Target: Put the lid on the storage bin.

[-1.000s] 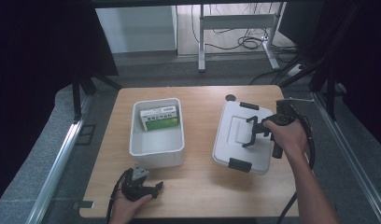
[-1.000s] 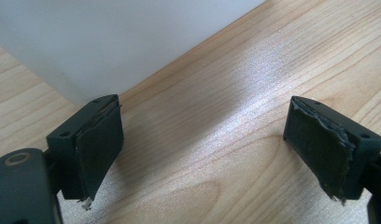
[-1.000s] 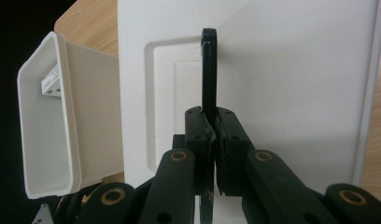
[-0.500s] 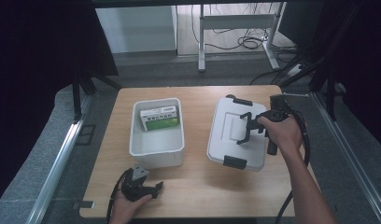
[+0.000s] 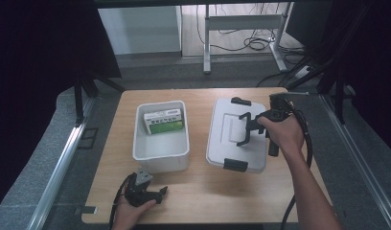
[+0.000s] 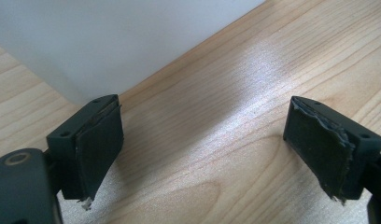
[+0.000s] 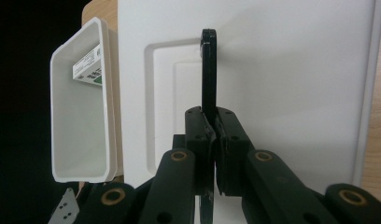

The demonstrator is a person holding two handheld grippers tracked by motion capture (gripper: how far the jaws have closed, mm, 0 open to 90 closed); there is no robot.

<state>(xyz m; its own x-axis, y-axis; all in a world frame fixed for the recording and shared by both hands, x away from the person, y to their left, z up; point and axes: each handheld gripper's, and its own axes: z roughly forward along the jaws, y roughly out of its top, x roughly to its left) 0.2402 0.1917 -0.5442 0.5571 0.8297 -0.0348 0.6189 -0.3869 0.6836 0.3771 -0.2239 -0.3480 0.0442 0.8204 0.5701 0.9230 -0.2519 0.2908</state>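
Since a second ago the lid [image 5: 237,135] has slid left across the bench [image 5: 203,191], away from the right edge and closer to the bin [image 5: 161,136], and its near end now sits a little nearer the front edge. It has also tilted, so the far end leans right. The right gripper [image 5: 245,128] came along with it, the hand [image 5: 280,133] ending up further from the right edge than before.

Nearest, by the front-left corner, the left gripper [image 5: 157,194] lies on the wood in a hand [image 5: 131,213] that has not shifted. Its jaws are spread wide with bare bench between them, and the bin's white wall [image 6: 109,42] stands just beyond.

Next comes the lid, on the right half of the bench. It is a white rounded rectangle with a raised panel in the middle, a black clip [image 5: 235,164] on its near edge and another [image 5: 241,101] on its far edge. A thin black handle [image 7: 208,70] stands up from the centre. The right gripper [image 7: 213,126] is pinching that handle, pads pressed flat on either side of it.

Just left of the lid, the open white bin holds a green and white box [image 5: 165,120] leaning against its far wall. Bin and box look unchanged.
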